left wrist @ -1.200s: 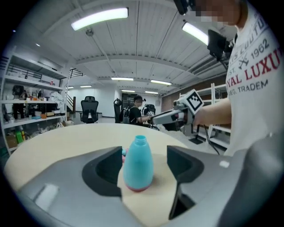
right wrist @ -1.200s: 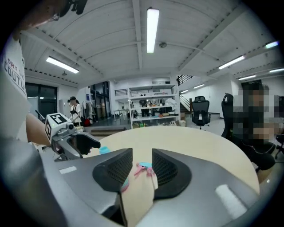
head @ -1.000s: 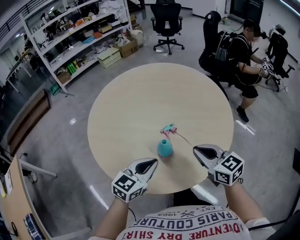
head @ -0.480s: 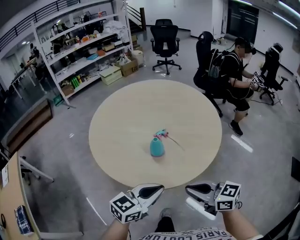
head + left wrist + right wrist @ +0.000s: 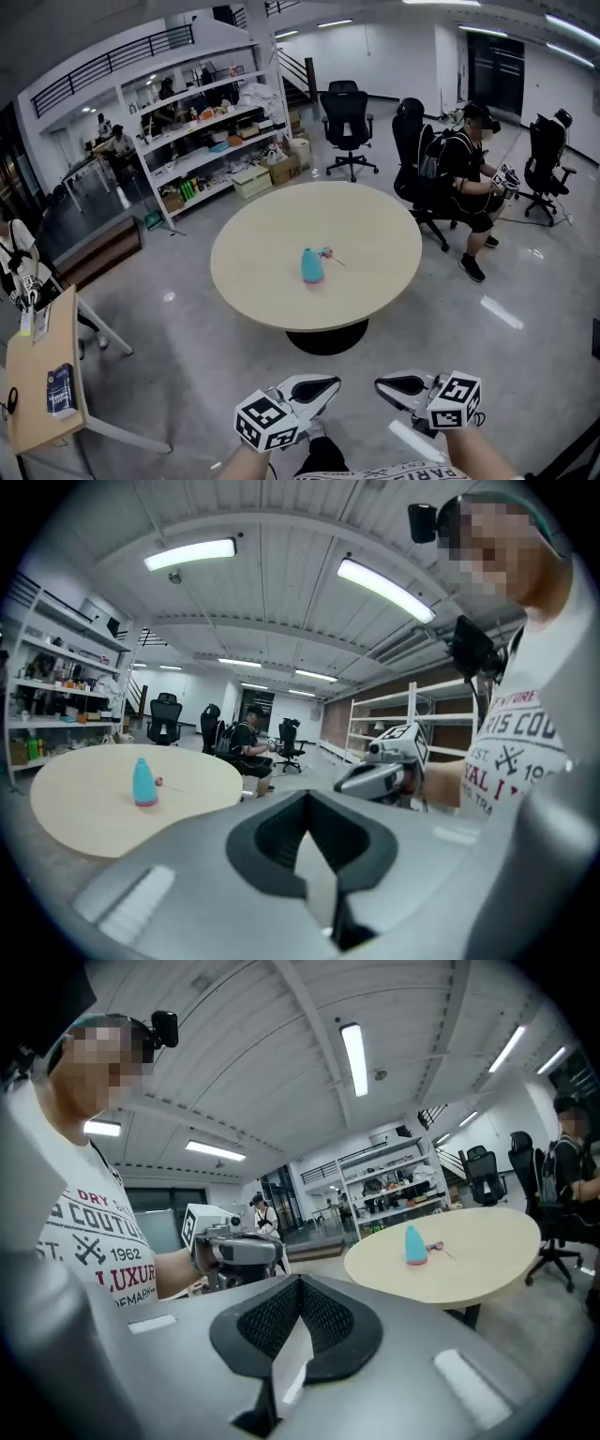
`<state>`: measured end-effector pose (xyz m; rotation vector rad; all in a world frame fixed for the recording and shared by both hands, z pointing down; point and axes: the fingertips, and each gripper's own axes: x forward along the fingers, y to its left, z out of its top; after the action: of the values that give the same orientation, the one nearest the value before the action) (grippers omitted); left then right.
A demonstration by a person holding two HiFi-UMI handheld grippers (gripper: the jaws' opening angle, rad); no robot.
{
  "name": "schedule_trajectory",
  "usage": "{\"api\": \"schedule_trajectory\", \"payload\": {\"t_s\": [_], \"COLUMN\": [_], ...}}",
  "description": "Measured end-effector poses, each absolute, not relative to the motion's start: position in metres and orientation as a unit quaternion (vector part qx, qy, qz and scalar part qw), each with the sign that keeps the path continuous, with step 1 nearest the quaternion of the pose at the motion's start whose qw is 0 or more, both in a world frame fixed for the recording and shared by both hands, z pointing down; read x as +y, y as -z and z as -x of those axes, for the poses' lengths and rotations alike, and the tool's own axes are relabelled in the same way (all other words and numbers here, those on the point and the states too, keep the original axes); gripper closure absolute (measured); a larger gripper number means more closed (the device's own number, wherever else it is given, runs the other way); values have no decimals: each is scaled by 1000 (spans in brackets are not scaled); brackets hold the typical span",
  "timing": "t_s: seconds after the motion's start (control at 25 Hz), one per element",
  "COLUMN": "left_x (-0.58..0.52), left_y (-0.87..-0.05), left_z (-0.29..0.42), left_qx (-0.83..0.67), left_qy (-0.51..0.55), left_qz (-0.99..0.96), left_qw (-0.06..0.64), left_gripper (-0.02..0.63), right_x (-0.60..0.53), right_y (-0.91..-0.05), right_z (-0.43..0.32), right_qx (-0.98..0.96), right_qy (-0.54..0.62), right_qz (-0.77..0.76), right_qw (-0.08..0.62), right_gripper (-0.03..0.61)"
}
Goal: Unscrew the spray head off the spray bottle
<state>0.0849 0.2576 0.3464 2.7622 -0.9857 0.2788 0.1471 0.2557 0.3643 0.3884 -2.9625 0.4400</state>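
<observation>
The teal spray bottle (image 5: 311,265) stands upright near the middle of the round beige table (image 5: 375,244). Its pink spray head (image 5: 327,253) lies apart from it, just to its right, with the thin tube trailing across the table. Both grippers are held low and well back from the table, over the floor. My left gripper (image 5: 323,384) is shut with nothing in it, and my right gripper (image 5: 386,383) is shut and empty too. In the left gripper view the bottle (image 5: 143,783) is small and far off. The right gripper view shows the bottle (image 5: 413,1245) and the spray head (image 5: 434,1247) on the distant table.
A person sits on an office chair (image 5: 464,178) beyond the table's right side, with more chairs (image 5: 345,117) behind. Long white shelves (image 5: 202,141) run along the back left. A wooden desk (image 5: 47,375) stands at the left, with another person beside it.
The view has backed away from the table, so the bottle and spray head look smaller and farther. Both grippers have drawn back from the table edge to over the floor.
</observation>
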Motion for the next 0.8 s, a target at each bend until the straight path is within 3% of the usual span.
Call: {"api": "schedule_trajectory", "payload": {"t_s": [0.2, 0.8], "left_x": [321, 367], "left_y": [-301, -291], "left_z": [-90, -80], "left_qx": [-340, -344], "left_qy": [-87, -82], "left_qz": [-934, -933], "left_qw": [66, 72], "left_gripper": [613, 614], "right_x": [316, 358], "right_y": [-320, -297], "right_z": [-143, -110], "right_qx": [-984, -990], "right_qy": [-128, -100], "right_qz": [-109, -81], "right_qw": [51, 56], "right_gripper": [578, 578]}}
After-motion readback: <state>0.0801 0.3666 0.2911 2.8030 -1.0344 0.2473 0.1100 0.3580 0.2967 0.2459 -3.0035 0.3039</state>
